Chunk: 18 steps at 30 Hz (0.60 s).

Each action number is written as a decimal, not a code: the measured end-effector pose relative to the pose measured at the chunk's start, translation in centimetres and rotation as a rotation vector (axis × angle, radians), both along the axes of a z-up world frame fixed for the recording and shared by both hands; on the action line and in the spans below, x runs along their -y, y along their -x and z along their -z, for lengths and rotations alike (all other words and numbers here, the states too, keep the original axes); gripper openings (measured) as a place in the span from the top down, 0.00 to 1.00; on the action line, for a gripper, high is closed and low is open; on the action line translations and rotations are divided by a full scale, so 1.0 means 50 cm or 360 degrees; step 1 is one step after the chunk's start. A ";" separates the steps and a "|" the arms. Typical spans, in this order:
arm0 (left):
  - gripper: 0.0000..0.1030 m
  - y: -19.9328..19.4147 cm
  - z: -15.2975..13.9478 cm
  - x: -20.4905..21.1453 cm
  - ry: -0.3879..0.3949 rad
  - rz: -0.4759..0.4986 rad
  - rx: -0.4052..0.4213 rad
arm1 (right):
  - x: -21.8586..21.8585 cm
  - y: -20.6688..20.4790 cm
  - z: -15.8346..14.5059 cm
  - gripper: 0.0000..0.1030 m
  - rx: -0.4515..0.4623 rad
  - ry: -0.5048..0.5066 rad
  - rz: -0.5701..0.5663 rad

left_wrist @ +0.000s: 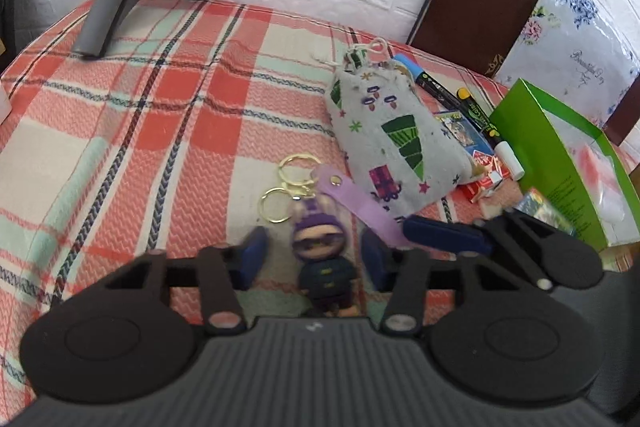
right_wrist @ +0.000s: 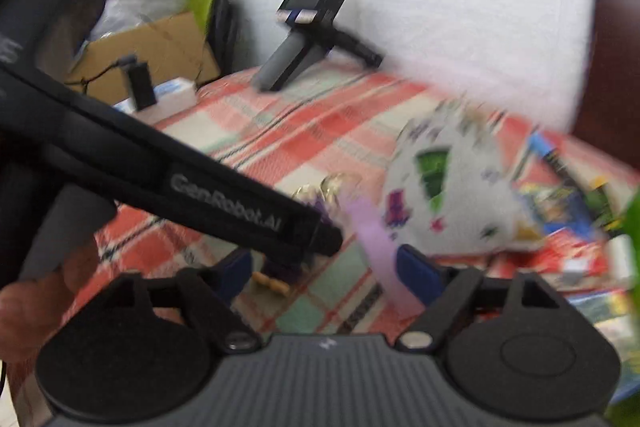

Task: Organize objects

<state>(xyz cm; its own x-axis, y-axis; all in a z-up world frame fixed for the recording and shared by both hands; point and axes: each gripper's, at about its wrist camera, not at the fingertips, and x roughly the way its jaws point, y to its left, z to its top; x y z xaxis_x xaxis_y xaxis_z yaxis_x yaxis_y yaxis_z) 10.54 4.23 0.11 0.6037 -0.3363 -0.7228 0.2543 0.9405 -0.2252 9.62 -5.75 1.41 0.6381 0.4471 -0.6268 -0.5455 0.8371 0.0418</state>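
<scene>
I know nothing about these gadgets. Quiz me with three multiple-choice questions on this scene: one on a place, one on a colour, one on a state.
1. Where is the doll?
A) between the left fingers
B) atop the pouch
C) off the cloth

2. What colour is the strap?
A) green
B) red
C) purple

3. The pouch is:
A) hanging
B) lying on the cloth
C) gripped by fingers

Answers:
1 A, a blue finger stands on each side of the doll.
2 C, the strap is pale purple.
3 B, the pouch rests flat with nothing gripping it.
</scene>
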 end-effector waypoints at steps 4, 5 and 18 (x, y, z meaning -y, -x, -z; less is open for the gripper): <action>0.71 0.005 -0.009 -0.016 0.0091 -0.0017 -0.0038 | -0.023 0.011 -0.011 0.55 -0.0029 -0.0006 -0.0009; 0.71 0.014 -0.015 -0.020 0.0094 -0.0031 -0.0020 | -0.024 0.021 -0.011 0.58 -0.0019 -0.0006 -0.0018; 0.71 0.104 -0.272 0.158 0.0138 0.0355 0.0511 | 0.148 0.147 -0.207 0.79 0.0684 -0.0238 0.0356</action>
<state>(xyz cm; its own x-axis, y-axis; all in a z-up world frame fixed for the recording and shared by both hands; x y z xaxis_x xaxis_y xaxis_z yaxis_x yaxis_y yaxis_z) 5.36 -3.65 13.69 0.6995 -0.5361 -0.4725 0.5204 0.8353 -0.1774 2.25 -13.13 11.75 0.9149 0.3345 -0.2260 -0.3474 0.9375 -0.0190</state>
